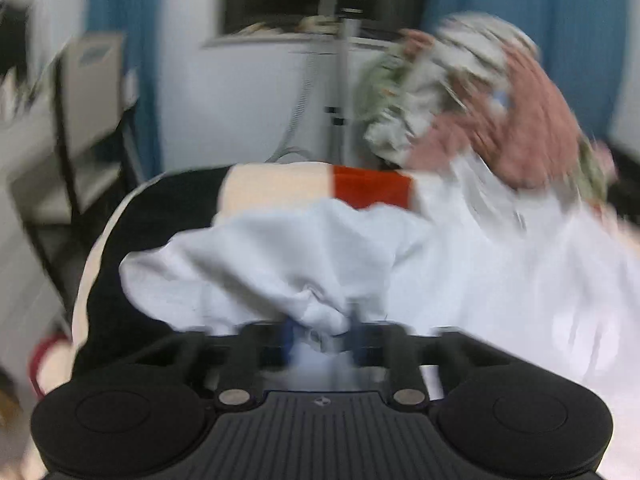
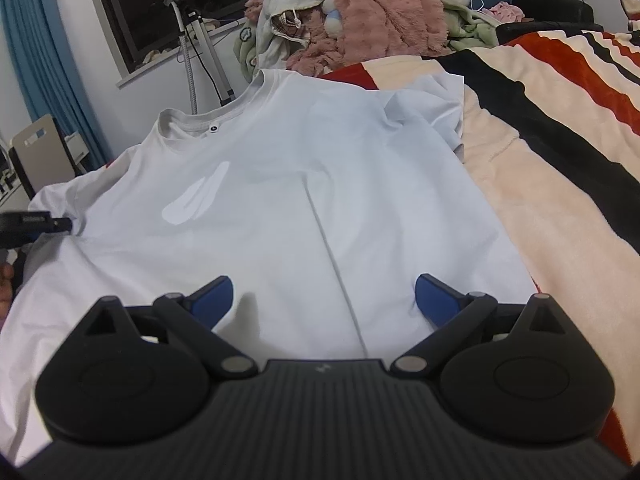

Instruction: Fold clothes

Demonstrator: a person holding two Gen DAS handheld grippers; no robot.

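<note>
A white T-shirt [image 2: 280,200] lies spread face up on the striped blanket [image 2: 560,140], collar at the far end. My right gripper [image 2: 324,300] is open and empty, hovering over the shirt's lower middle. My left gripper [image 1: 320,332] is shut on a bunched fold of the white T-shirt [image 1: 280,264], the left sleeve area; this view is motion-blurred. The left gripper's tip also shows in the right wrist view [image 2: 52,222] at the shirt's left sleeve.
A pile of clothes with a pink fluffy garment [image 2: 380,20] sits at the far end of the bed. A garment steamer stand [image 2: 192,40] and blue curtains [image 2: 40,60] stand by the window. A chair [image 2: 36,148] is at left.
</note>
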